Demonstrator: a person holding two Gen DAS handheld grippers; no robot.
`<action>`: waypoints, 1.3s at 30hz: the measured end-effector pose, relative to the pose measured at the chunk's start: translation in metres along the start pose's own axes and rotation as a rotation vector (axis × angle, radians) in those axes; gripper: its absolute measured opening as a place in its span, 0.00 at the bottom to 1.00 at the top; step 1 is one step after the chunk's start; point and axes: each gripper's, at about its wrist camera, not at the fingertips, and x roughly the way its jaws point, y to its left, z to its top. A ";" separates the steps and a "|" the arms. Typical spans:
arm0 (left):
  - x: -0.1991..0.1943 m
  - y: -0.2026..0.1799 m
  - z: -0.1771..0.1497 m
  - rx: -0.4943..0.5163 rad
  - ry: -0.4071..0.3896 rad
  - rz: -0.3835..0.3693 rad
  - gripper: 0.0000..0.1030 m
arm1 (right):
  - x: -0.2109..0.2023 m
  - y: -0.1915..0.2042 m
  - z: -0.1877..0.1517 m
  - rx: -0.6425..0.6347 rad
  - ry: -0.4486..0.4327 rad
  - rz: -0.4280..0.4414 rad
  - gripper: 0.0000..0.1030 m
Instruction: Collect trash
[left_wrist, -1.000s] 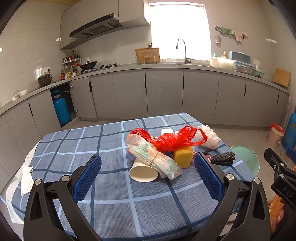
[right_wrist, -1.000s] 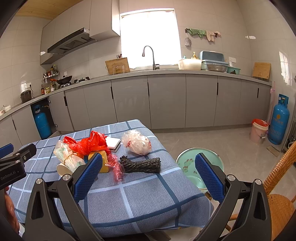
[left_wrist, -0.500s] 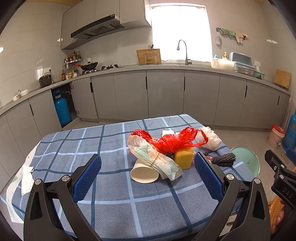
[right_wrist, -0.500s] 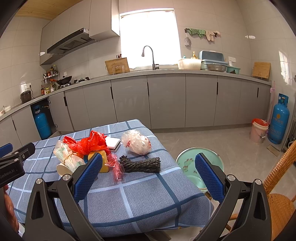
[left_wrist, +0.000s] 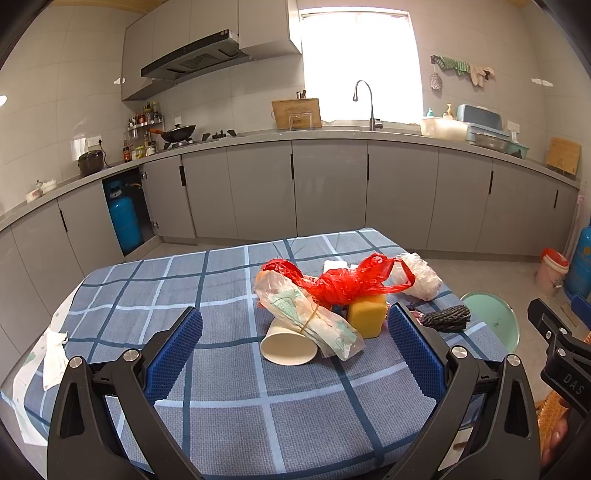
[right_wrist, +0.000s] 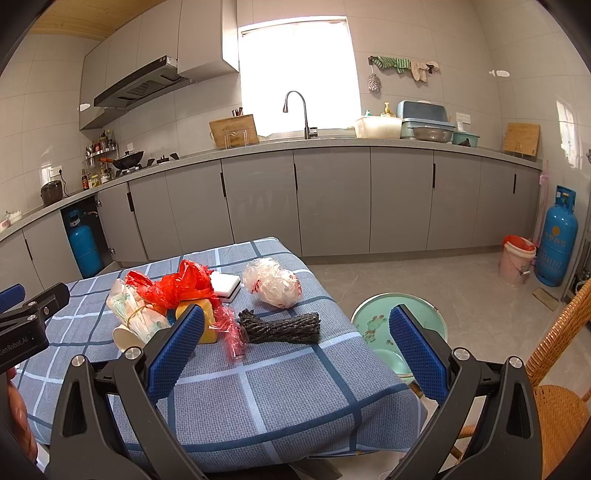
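A white paper cup (left_wrist: 288, 345) lies on its side on the checked-cloth surface (left_wrist: 221, 424), a clear plastic packet (left_wrist: 306, 317) across it. Right of it sits a yellow sponge block (left_wrist: 367, 314) under a crumpled red plastic bag (left_wrist: 343, 282); farther right, a dark knitted bundle (right_wrist: 280, 328) near the edge.

Kitchen behind the worktop
Grey cabinets (right_wrist: 332, 199), tap (right_wrist: 299, 110), wok (left_wrist: 177, 132), blue gas cylinder (right_wrist: 556, 236), wicker chair (right_wrist: 561, 369).
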 end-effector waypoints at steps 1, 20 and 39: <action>0.000 0.000 0.000 0.000 0.000 0.000 0.96 | 0.000 0.000 0.000 0.000 -0.001 0.000 0.96; -0.002 0.002 0.001 -0.008 -0.004 0.005 0.96 | -0.001 0.002 0.001 -0.002 -0.001 0.002 0.96; 0.004 0.000 0.000 -0.001 0.007 0.010 0.96 | 0.008 0.008 -0.001 -0.011 0.010 0.009 0.96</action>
